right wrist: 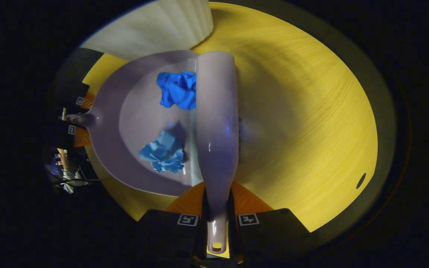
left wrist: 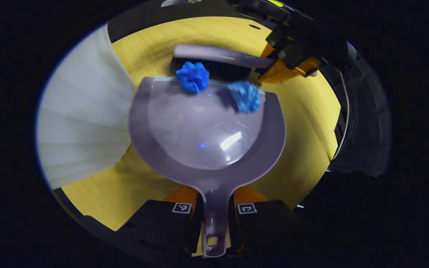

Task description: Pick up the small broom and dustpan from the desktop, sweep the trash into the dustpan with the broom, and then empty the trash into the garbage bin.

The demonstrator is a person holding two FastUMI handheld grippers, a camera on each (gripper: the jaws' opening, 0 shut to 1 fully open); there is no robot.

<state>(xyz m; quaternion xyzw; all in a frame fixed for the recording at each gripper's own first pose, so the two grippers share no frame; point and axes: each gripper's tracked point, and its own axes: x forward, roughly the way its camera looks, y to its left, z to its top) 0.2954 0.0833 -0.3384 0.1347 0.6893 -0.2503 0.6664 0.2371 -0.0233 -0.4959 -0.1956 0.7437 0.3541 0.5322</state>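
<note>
2 blue paper wads (left wrist: 192, 76) in 1 dustpan (left wrist: 207, 130); broom (right wrist: 216, 123) lies crosswise at its lip; both grippers' fingers (left wrist: 184, 212) clamped on handles.

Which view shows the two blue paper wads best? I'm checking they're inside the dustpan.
The right gripper view: both blue paper wads lie unobstructed on the dustpan, beside the broom. The left gripper view shows them farther off at its lip.

The right hand-held gripper (right wrist: 216, 208) clamps the broom (right wrist: 217, 126) handle; just ahead-left, two blue paper wads (right wrist: 177, 90) lie in the dustpan (right wrist: 106, 149) on the tabletop (right wrist: 304, 123)
</note>
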